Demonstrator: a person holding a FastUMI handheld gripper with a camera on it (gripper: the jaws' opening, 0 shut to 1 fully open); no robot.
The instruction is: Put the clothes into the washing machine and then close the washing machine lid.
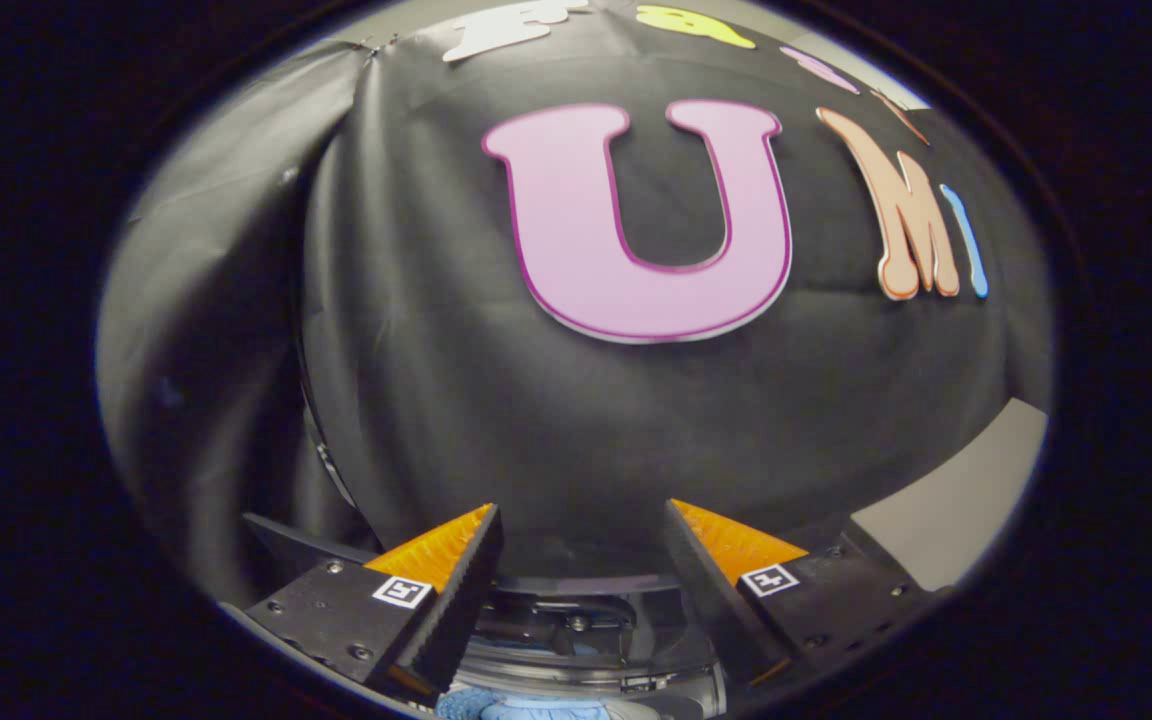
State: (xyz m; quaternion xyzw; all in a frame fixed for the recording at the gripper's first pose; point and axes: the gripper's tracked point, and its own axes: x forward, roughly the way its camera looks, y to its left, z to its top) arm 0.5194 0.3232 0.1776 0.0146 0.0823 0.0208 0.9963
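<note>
gripper (584,540) tilted up at the black cloth wall (556,420), fingers wide apart holding nothing; near below, crumpled blue cloth (526,706) and round clear washing machine rim (576,665).

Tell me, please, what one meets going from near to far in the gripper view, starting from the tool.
Open tool, nothing between its fingers → blue cloth low between the fingers → round washing machine rim → black booth wall cloth.

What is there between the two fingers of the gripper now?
In the gripper view, the gripper is open and holds nothing. Through the gap shows the washing machine's round rim, and below it a bit of blue cloth, apart from both fingers.
</note>
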